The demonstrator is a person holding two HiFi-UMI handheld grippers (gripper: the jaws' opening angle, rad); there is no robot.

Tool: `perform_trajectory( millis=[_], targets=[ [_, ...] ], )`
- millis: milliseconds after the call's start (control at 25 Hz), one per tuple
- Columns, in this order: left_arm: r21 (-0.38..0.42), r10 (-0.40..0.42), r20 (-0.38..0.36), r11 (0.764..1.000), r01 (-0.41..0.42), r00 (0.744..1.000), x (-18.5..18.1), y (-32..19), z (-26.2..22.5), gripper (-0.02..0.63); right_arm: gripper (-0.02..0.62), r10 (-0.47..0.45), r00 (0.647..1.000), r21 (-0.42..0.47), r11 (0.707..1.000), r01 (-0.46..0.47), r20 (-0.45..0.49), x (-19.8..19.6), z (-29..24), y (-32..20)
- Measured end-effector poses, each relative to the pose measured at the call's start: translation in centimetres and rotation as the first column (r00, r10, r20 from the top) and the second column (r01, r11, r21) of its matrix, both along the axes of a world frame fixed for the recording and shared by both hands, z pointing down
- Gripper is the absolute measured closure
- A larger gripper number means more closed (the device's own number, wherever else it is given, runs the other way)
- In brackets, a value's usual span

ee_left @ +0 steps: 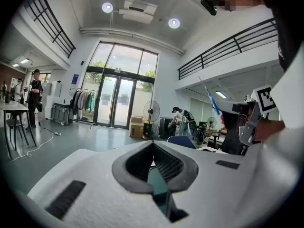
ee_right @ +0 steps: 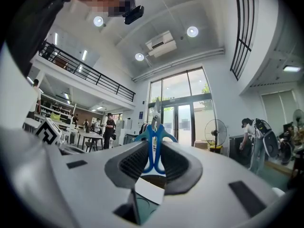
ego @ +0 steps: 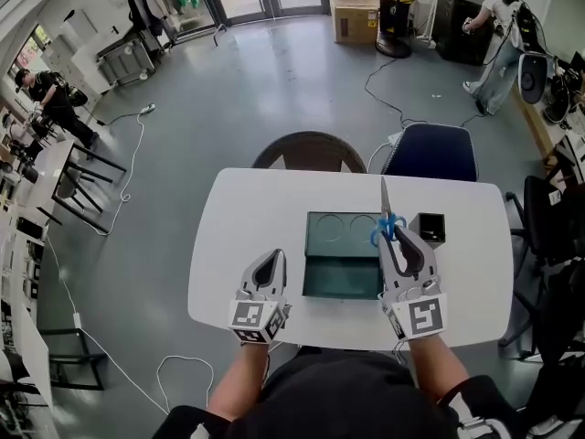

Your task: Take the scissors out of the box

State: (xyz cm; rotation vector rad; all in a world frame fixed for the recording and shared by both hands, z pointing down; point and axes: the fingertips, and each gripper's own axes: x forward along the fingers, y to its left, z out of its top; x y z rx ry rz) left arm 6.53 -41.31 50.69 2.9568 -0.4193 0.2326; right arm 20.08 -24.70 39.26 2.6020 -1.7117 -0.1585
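Blue-handled scissors (ego: 387,225) stand clear above the open dark green box (ego: 316,245) at the middle of the white table (ego: 238,245), with the blades pointing away from me. My right gripper (ego: 395,233) is shut on their handles. In the right gripper view the blue loops of the scissors (ee_right: 154,144) sit pinched between the pads of that right gripper (ee_right: 154,151), blades upward. My left gripper (ego: 277,255) hovers just left of the box, shut on nothing. In its own view the left gripper (ee_left: 153,145) has its tips together, and the box (ee_left: 159,190) shows behind them.
A small black cube-shaped box (ego: 430,227) stands on the table right of the green box. Two chairs (ego: 311,151) (ego: 431,151) are at the table's far side. Cables lie on the floor, and people work at the room's edges.
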Motion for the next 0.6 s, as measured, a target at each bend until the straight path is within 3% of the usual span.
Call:
perform_trajectory(
  millis=[600],
  targets=[
    [-0.012,0.004,-0.015,1.000,-0.005,1.000,-0.08,-0.23,-0.18,0.595,0.506,-0.004,1.000,-0.019,1.000,0.003,-0.024,-0.20,0.20,-0.62]
  ],
)
